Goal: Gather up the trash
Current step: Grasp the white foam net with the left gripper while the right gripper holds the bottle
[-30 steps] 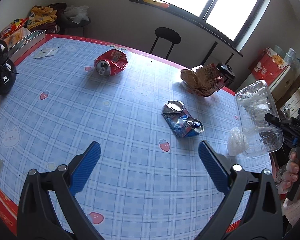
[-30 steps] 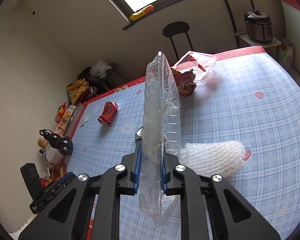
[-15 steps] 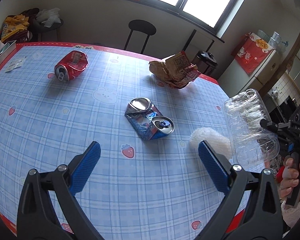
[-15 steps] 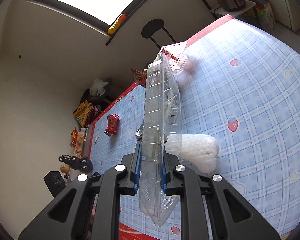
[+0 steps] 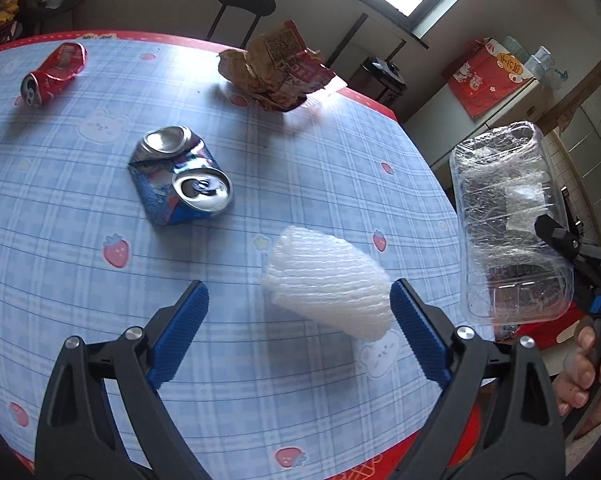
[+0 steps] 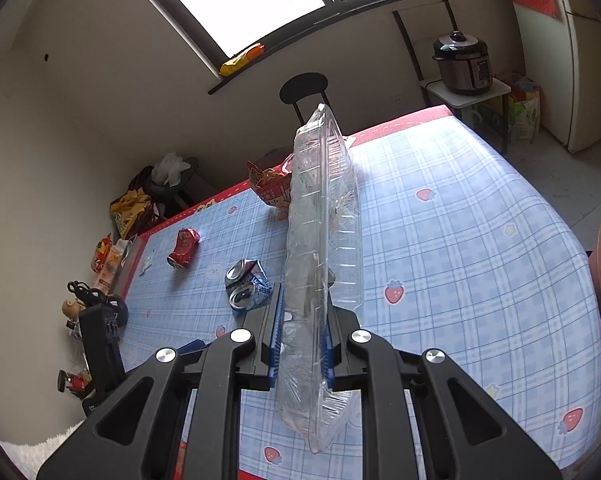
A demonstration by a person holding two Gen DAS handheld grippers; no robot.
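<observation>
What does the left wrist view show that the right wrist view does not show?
Only the left wrist view shows the white foam net lying between the open left gripper fingers, and the hand holding the right gripper. Only the right wrist view shows the cooker and the right gripper's grip on the tray from edge-on. Both show the clear tray, blue can, red can, wrapper and table.
</observation>
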